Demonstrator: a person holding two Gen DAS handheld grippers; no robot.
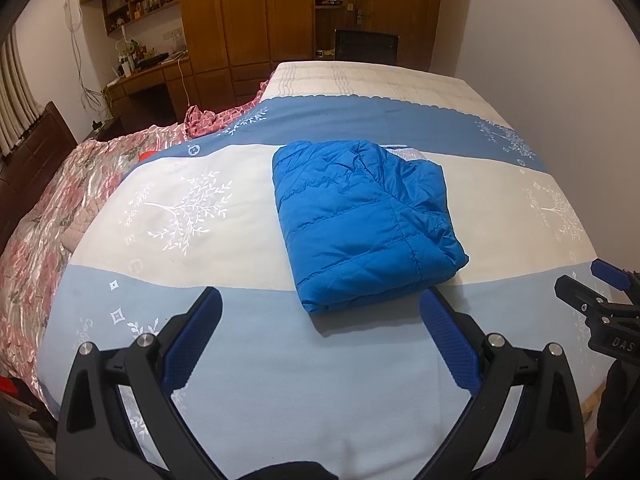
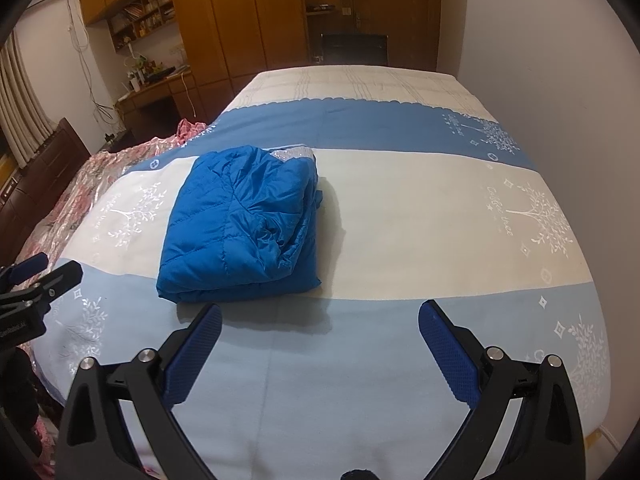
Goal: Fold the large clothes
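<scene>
Bright blue quilted puffer jacket [image 1: 362, 222], folded into a compact, roughly square bundle, lying on a bed [image 1: 280, 360]. Resting across the white band of the bedspread [image 1: 160, 208], near edge just reaching the pale blue band; a strip of silvery lining peeking out at the far edge. Bedspread striped in pale blue, white and darker blue, printed with white tree motifs.

Left gripper [image 1: 320, 308] held above the pale blue band just short of the jacket, blue-padded fingers [image 1: 192, 340] spread wide apart, nothing between them; right-hand fingertip close to the bundle's near corner, contact unclear. Right gripper [image 2: 320, 320] likewise over the pale blue band, fingers [image 2: 448, 352] spread wide and empty, the jacket [image 2: 240, 220] ahead and to its left.

Pink floral quilt [image 1: 60, 200] bunched along the left side of the bed. Beyond: wooden wardrobes [image 1: 248, 12], cluttered desk [image 1: 148, 64] with shelves above, plain white wall [image 1: 540, 40] on the right.
</scene>
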